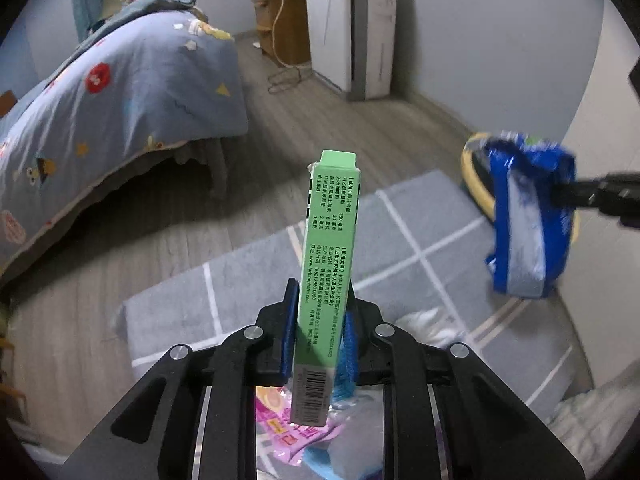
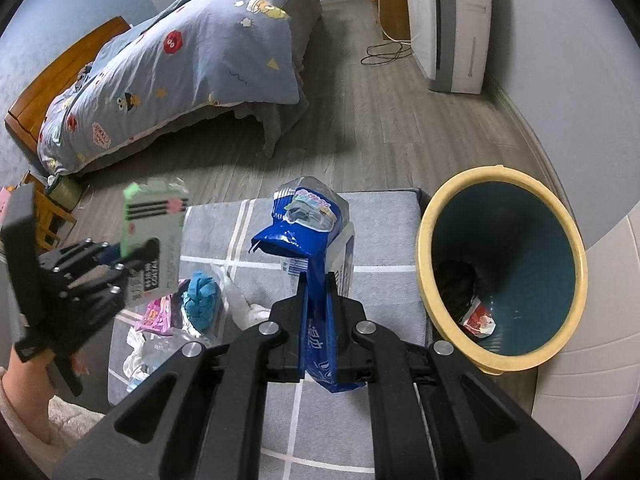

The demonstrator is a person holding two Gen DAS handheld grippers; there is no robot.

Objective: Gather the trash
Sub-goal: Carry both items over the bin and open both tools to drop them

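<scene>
While the left gripper (image 1: pixel 318 320) is clamped on an upright green carton (image 1: pixel 330 236), the right gripper (image 2: pixel 318 300) is closed on a crumpled blue wrapper (image 2: pixel 316 248). Only by the right wrist view is the inside of the yellow-rimmed bin (image 2: pixel 500 176) shown, with scraps at its bottom. More litter (image 2: pixel 176 312) is seen on a grey checked rug (image 2: pixel 384 236) over wood flooring, near a bed (image 2: pixel 192 64).
</scene>
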